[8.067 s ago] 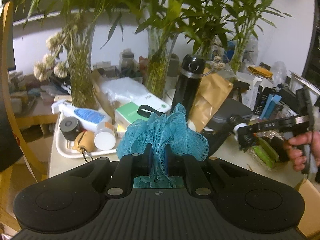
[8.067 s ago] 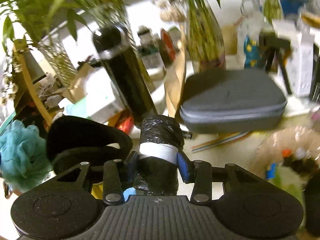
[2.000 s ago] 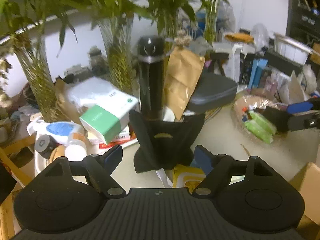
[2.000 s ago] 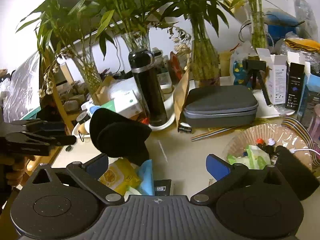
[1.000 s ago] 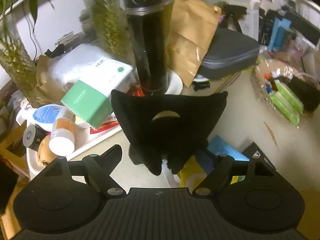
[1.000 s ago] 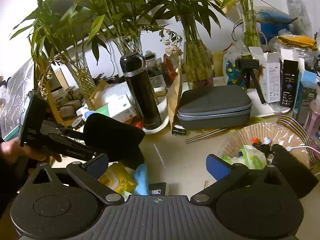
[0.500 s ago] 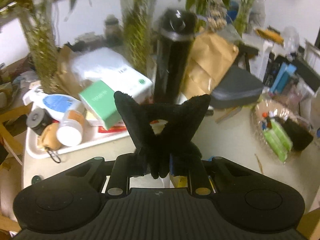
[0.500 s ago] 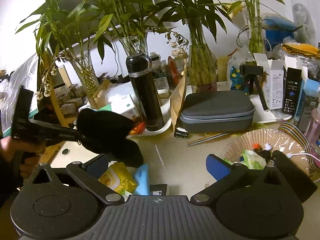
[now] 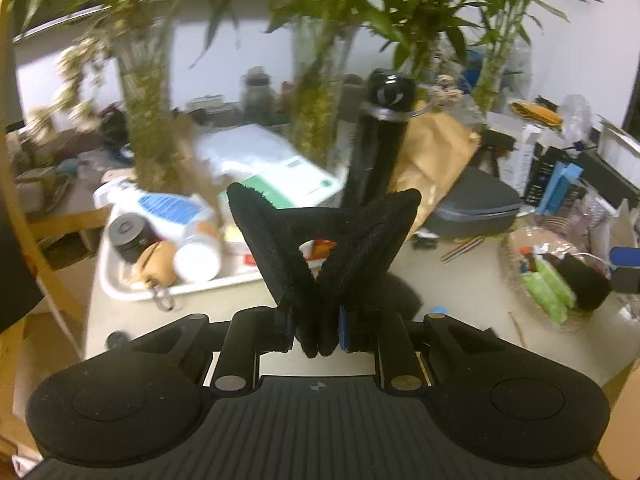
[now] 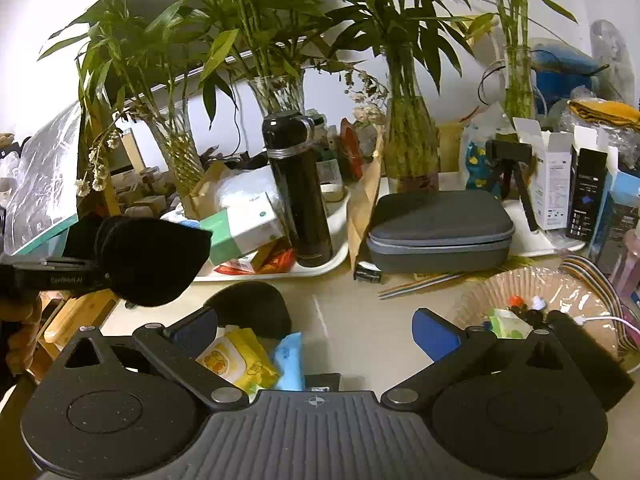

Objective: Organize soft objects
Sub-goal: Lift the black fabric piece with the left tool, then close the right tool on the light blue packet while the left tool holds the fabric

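My left gripper [image 9: 318, 330] is shut on a black soft fabric piece [image 9: 352, 248], folded into a V and held above the table. In the right wrist view the same black piece [image 10: 156, 262] hangs at the left, clamped in the left gripper [image 10: 100, 270]. A second black soft piece [image 10: 252, 308] lies on the table below it, beside a yellow packet [image 10: 236, 362] and a blue packet [image 10: 290, 360]. My right gripper [image 10: 316, 332] is open and empty above the table.
A white tray [image 9: 120, 286] holds bottles, boxes and a tall black flask [image 10: 298, 196]. A grey zip case [image 10: 440, 232], vases with bamboo [image 10: 410, 148], and a wicker plate [image 10: 488, 292] of small items crowd the table. Boxes stand at the right.
The left gripper closed on the black fabric piece and lifted it up and to the left off the table. The right gripper stayed open and nearly still.
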`<state>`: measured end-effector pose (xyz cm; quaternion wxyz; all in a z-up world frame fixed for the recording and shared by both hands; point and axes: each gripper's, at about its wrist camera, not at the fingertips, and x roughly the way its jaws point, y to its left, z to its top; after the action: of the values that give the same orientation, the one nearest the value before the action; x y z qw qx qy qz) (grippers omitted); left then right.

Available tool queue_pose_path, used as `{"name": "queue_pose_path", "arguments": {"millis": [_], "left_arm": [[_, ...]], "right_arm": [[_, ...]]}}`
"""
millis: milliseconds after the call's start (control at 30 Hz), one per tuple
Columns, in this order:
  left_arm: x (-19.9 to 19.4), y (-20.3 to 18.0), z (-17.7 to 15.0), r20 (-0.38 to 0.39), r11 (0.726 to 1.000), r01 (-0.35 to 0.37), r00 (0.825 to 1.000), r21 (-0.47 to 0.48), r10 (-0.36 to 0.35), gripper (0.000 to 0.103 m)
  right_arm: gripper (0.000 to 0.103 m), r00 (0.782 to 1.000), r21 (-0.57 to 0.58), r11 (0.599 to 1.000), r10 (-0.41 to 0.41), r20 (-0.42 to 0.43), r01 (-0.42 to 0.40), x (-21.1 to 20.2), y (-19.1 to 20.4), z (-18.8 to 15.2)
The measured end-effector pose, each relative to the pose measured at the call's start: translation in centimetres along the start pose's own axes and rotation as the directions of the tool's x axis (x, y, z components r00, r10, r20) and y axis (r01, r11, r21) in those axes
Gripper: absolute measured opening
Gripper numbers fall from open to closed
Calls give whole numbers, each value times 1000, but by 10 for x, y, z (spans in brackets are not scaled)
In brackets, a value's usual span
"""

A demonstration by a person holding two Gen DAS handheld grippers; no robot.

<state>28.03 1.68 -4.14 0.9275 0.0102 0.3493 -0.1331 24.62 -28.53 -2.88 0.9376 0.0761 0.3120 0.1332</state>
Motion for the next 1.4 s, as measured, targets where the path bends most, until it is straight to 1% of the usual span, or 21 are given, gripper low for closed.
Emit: {"name": "queue_pose_path", "arguments": {"millis": [100,233,267,333,367,500,567,600,633,700,767,867,933,1033,1100,1233,1300,1400], "left_arm": [[-7,9,-6,19,999,-36,999,-12,37,20],[-16,18,-9,67,996,-82,994,-32,84,20],[-17,20,-10,72,995,-86,993,-41,89,20],[-15,23,-11,68,996,-64,995,-57,68,20],[-15,24,-12,69,996,-65,995,-61,69,20],[-21,27,-13,120,992,-102,987,-77,111,20],[-20,29,-13,120,994,-63,990,-84,73,20],[-18,28,-13,109,996,-35,993,-78,43,20],[-17,24,-14,99,998,-25,995,-62,31,20],[-14,17,-17,74,999,-29,997,-32,31,20],[-13,16,-19,45,999,-9,999,-47,11,20],[-16,13,-22,47,999,-28,998,-30,29,20],[-19,15,-22,40,998,-35,999,-43,37,20],[-29,15,-21,75,998,-57,995,-33,59,20],[-39,14,-20,111,997,-75,991,-31,78,20],[-69,15,-20,169,998,-32,985,-56,41,20],[-83,14,-23,192,998,-30,981,-54,40,20],[-96,12,-28,189,997,-33,981,-66,45,20]], "right_arm": [[103,1000,-12,1000,1,4,-1,1,6,1],[103,1000,-20,1000,8,6,-8,2,12,1],[103,1000,-23,1000,8,5,-8,3,13,2],[103,1000,-26,1000,6,4,-5,4,15,2],[103,1000,-27,1000,5,3,-5,5,15,2],[103,1000,-24,1000,-1,-1,1,6,15,2],[103,1000,-26,1000,0,-1,0,6,16,2],[103,1000,-28,1000,1,-1,-1,7,16,2],[103,1000,-29,1000,0,-3,0,7,16,2],[103,1000,-27,1000,-6,-5,6,8,16,2],[103,1000,-18,1000,-10,-8,10,8,14,2],[103,1000,-11,1000,-13,-8,13,7,13,1],[103,1000,-10,1000,-13,-14,13,8,12,1],[103,999,-16,1000,-16,-29,15,11,12,1],[103,999,-22,1000,-12,-50,11,16,11,1],[103,994,-42,999,-23,-103,19,27,9,-1],[103,992,-44,999,-20,-124,15,31,6,-3],[103,988,-56,998,-19,-150,11,37,3,-4]]}}
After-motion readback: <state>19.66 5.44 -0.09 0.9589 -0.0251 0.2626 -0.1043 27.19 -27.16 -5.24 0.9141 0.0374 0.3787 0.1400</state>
